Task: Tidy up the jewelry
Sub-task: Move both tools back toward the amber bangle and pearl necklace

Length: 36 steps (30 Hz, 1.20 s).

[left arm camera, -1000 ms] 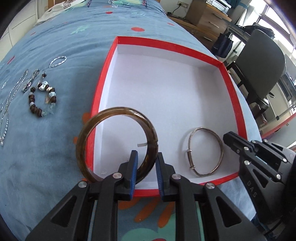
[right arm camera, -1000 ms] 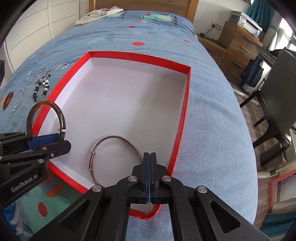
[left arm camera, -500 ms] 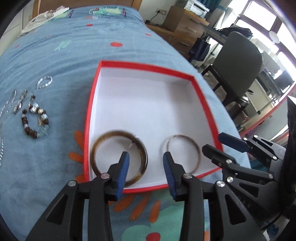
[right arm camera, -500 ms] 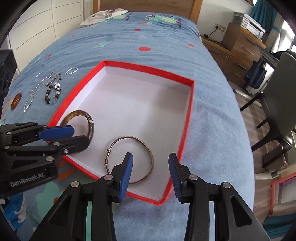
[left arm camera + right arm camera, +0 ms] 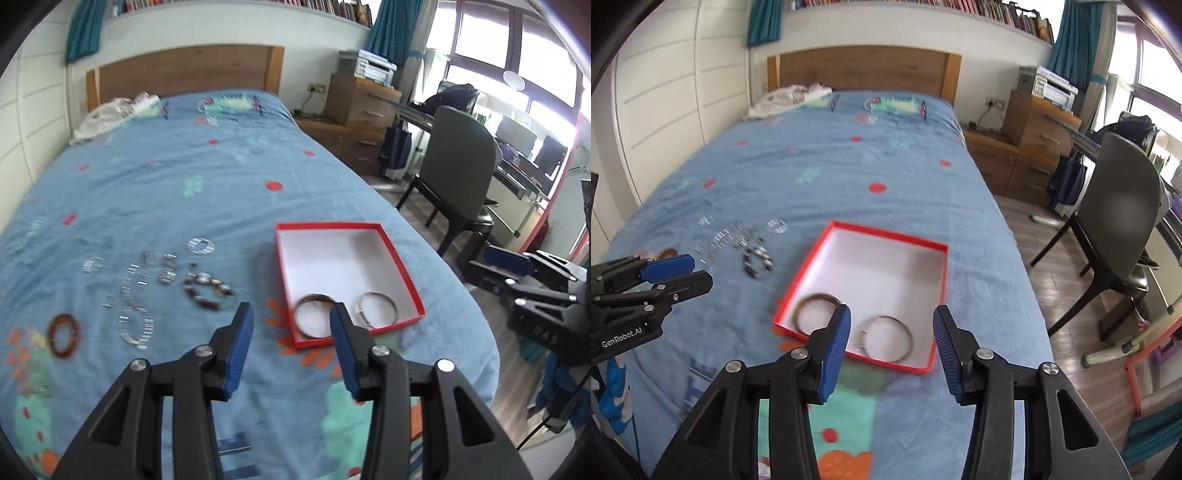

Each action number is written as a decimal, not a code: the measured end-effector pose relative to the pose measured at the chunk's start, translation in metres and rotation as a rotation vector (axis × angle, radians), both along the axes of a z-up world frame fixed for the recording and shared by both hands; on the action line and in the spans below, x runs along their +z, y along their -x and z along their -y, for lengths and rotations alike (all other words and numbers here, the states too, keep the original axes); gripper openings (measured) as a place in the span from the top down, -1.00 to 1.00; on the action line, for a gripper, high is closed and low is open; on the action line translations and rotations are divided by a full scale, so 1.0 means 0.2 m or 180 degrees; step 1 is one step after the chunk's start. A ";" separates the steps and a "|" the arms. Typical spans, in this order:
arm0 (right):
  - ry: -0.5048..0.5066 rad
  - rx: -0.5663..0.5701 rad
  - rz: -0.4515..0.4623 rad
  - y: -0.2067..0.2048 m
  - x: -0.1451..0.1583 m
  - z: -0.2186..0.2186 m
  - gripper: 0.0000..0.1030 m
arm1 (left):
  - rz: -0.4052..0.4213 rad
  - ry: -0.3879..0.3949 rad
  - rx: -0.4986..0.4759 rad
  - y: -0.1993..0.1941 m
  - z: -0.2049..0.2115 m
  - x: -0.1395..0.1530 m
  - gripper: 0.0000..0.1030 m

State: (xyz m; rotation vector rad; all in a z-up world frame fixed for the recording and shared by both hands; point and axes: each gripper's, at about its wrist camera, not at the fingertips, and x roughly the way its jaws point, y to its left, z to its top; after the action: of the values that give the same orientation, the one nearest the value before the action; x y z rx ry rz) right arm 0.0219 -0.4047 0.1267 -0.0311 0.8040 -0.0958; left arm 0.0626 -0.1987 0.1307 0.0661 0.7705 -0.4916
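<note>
**Currently: both claws spread, two bangles in box**

Left claw [image 5: 291,317] is spread wide and holds nothing, raised above the blue patterned bedspread [image 5: 207,177]. Right claw [image 5: 890,325] likewise spread, nothing between its blue pads [image 5: 834,343]. Shallow red-rimmed white-lined box [image 5: 945,266] sits on the bed near its right edge. Inside, at the near wall: dark brown bangle [image 5: 816,299] on the left, thin silver wire bangle [image 5: 886,338] just beside it on the right; contact between them unclear. Left of the box, loose on the bedspread: brown-and-white beaded bracelet [image 5: 207,291], silver chain pieces [image 5: 135,295], small amber-brown ring bangle [image 5: 64,336]. Frames motion-blurred.
</note>
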 end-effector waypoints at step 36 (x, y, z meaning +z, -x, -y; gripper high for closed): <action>-0.0640 0.0800 0.0100 -0.51 -0.20 -1.03 -0.11 | -0.0337 -0.0265 0.1545 -0.48 -1.66 -0.40 0.01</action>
State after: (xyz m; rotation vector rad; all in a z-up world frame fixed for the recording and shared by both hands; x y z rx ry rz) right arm 0.1240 -0.1981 0.0868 0.0592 0.7693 0.2217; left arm 0.1594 0.1326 0.0506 -0.0699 0.8771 -0.0016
